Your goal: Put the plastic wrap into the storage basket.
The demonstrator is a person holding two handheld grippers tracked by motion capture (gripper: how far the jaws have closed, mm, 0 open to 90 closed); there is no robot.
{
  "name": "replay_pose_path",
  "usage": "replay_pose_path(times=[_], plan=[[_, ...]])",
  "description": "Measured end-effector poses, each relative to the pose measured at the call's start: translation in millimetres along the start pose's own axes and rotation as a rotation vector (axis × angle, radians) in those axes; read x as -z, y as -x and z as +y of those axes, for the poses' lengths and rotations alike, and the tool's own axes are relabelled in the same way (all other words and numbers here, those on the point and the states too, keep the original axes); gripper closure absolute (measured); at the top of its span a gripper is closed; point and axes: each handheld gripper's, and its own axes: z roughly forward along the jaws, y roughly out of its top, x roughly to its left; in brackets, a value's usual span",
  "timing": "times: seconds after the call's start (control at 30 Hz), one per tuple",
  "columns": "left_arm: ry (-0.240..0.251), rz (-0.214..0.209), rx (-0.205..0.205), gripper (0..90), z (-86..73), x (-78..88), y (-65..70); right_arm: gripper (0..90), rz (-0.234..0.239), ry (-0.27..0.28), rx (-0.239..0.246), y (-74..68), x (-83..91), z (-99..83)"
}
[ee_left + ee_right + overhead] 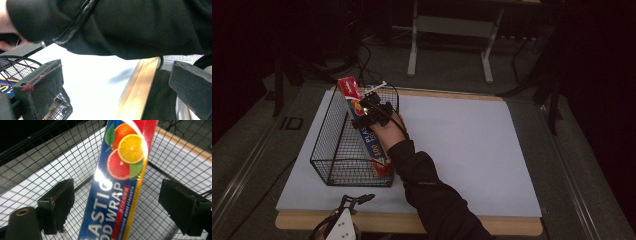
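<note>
A long blue and red plastic wrap box [371, 135] leans tilted inside a black wire basket [332, 150], its red upper end sticking out above the rim. My right gripper [371, 106] is at the box's upper part. In the right gripper view the jaws stand open on either side of the box [120, 182], with a gap on both sides of it. My left gripper [357, 201] hovers open over the table's front edge, near the basket's front corner [15, 67], with nothing between its jaws. A black sleeve [130, 27] crosses above it.
The basket stands on the left part of a white mat [462, 150] that covers a wooden table [512, 225]. To the right of the basket the mat is bare. Beyond the table are a dark floor and the grey legs of a frame [413, 50].
</note>
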Motion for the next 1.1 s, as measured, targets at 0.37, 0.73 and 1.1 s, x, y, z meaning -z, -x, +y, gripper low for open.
replay_pose_path(times=[0.37, 0.73, 1.1], plan=[[-0.011, 0.002, 0.002, 0.1, -0.7, -3.3, 0.2, 14.5, 0.0, 0.095, 0.07, 13.8, 43.9, -12.5], [-0.024, 0.001, 0.001, 0.1, -1.3, -5.8, -0.2, 14.6, 0.004, 0.114, 0.096, 40.1, 71.9, -39.0], [-0.033, -0.002, 0.003, 0.1, -2.1, -7.3, -0.1, 14.5, -0.017, 0.158, 0.107, 66.5, 97.4, -75.3]])
